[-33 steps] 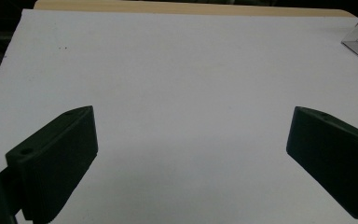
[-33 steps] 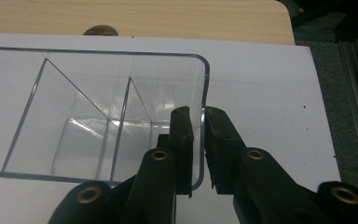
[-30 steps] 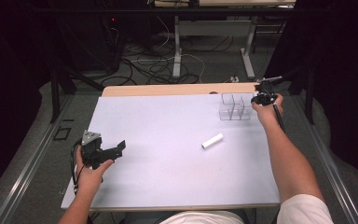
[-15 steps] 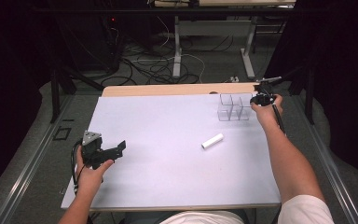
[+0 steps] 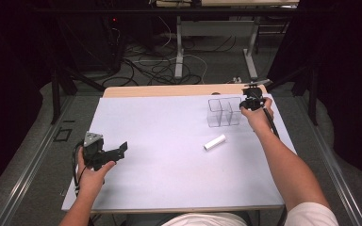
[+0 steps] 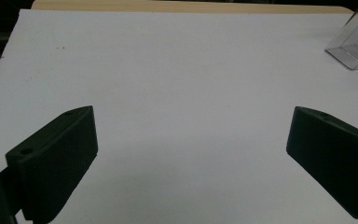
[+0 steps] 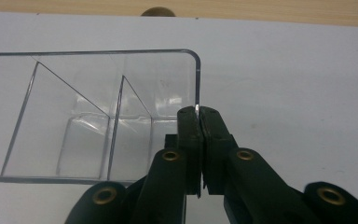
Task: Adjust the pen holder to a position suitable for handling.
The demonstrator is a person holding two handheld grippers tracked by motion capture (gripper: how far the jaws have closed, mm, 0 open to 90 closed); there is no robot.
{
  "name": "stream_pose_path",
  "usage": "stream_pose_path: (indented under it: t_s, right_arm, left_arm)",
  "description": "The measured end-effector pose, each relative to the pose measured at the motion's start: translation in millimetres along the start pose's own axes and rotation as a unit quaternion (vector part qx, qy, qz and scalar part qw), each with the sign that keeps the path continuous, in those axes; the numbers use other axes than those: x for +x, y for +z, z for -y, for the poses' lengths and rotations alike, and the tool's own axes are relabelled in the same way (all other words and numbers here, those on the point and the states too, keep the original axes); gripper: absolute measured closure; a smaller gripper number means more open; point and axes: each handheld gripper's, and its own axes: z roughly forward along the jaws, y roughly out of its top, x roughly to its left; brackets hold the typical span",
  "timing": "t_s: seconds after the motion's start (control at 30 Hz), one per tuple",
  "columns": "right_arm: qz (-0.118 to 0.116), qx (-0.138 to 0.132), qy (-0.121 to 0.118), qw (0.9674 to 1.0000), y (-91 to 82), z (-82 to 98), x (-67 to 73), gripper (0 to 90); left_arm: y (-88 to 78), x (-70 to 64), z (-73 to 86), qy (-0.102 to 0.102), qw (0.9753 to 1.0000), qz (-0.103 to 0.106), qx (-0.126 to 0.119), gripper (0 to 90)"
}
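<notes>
A clear plastic box (image 5: pixel 224 113) with compartments stands at the back right of the white table. My right gripper (image 5: pixel 247 104) is at its right end, shut on that wall. In the right gripper view the jaws (image 7: pixel 198 112) pinch the thin right wall of the clear box (image 7: pixel 98 116), whose compartments look empty. A small white cylinder (image 5: pixel 215 142) lies on the table in front of the box, apart from both grippers. My left gripper (image 5: pixel 120 149) hovers at the front left, open, with bare table between its jaws (image 6: pixel 191 116). A corner of the box (image 6: pixel 354 46) shows far off in the left gripper view.
A white sheet (image 5: pixel 169 132) covers the table, and a strip of wooden edge (image 5: pixel 169 90) shows at the back. Cables and table legs lie on the floor beyond. Both forearms come in from the bottom.
My right gripper has slid the clear box a little to the left across the table. The left gripper and the white cylinder have stayed where they were.
</notes>
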Motion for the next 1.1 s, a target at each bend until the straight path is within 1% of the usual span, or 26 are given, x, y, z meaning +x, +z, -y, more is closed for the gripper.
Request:
stream_pose_path:
  t_s: [0.07,0.13,0.17,0.2,0.37,0.43,0.53,0.6,0.63,0.67,0.7,0.73,0.77,0.8,0.9,1.0,1.07,1.1]
  right_arm:
    - [-0.004,0.005,-0.004,1.0,-0.7,1.9,8.4,88.4]
    - [-0.003,0.004,-0.002,1.0,-1.0,3.9,17.6,88.5]
    - [-0.004,0.002,-0.006,1.0,-1.1,4.9,21.1,88.5]
    - [-0.007,0.005,-0.004,1.0,-1.6,5.6,24.5,88.4]
    - [-0.018,0.014,-0.002,0.9997,-3.0,8.6,39.5,88.1]
    - [-0.022,0.016,-0.005,0.9996,-3.5,10.1,44.8,87.9]
    - [-0.034,0.021,-0.004,0.9992,-4.7,12.4,52.3,87.6]
    - [-0.041,0.024,-0.008,0.9989,-5.5,14.0,57.5,87.3]
    - [-0.044,0.028,-0.012,0.9986,-6.3,14.7,59.7,87.2]
    - [-0.046,0.027,-0.011,0.9985,-6.5,15.7,62.3,87.0]
    - [-0.054,0.029,-0.012,0.998,-7.0,16.6,64.3,86.9]
    - [-0.055,0.029,-0.013,0.998,-7.4,17.5,66.5,86.8]
    - [-0.064,0.026,-0.011,0.9976,-7.5,18.9,68.7,86.6]
    - [-0.062,0.029,-0.017,0.9975,-8.2,19.6,70.1,86.4]
    - [-0.08,0.037,-0.011,0.996,-10.2,22.6,74.9,85.4]
    - [-0.089,0.041,-0.009,0.9952,-12.0,25.6,78.9,84.4]
    - [-0.099,0.043,-0.007,0.9942,-12.6,27.5,81.5,82.7]
    - [-0.106,0.045,-0.002,0.9933,-12.6,28.7,83.0,81.8]
  left_arm:
    - [-0.1,-0.2,-0.1,0.001,1.0,0.0,0.0,1.9]
    - [0.1,-0.2,0.0,0.001,1.0,0.001,0.001,1.9]
    - [0.4,-0.2,0.1,0.0,1.0,0.001,0.002,1.9]
    - [0.8,-0.2,0.1,0.001,1.0,0.002,0.001,1.9]
    - [0.5,-0.8,-0.5,0.003,1.0,0.003,0.001,1.9]
    - [0.5,-0.8,-0.4,0.001,1.0,0.003,0.0,1.9]
    - [0.9,-0.4,-0.1,0.0,1.0,0.003,0.002,1.9]
    - [0.9,-0.5,-0.2,0.001,1.0,0.003,0.002,1.9]
    - [0.9,-0.7,-0.3,0.001,1.0,0.003,0.001,1.9]
    - [0.8,-0.6,-0.4,0.002,1.0,0.003,0.001,1.9]
    - [0.8,-0.6,-0.4,0.002,1.0,0.003,0.001,1.9]
    - [0.9,-0.7,-0.4,0.003,1.0,0.003,0.001,1.9]
    - [1.0,-0.6,-0.3,0.002,1.0,0.004,0.001,1.9]
    - [1.0,-0.6,-0.3,0.002,1.0,0.004,0.001,1.9]
    - [1.5,-0.5,-0.2,0.001,1.0,0.004,0.002,1.9]
    - [1.7,-0.5,-0.3,0.001,1.0,0.003,0.001,1.9]
    - [1.6,-0.5,-0.3,0.0,1.0,0.004,0.001,1.9]
    - [1.6,-0.4,-0.4,0.0,1.0,0.003,0.001,1.9]
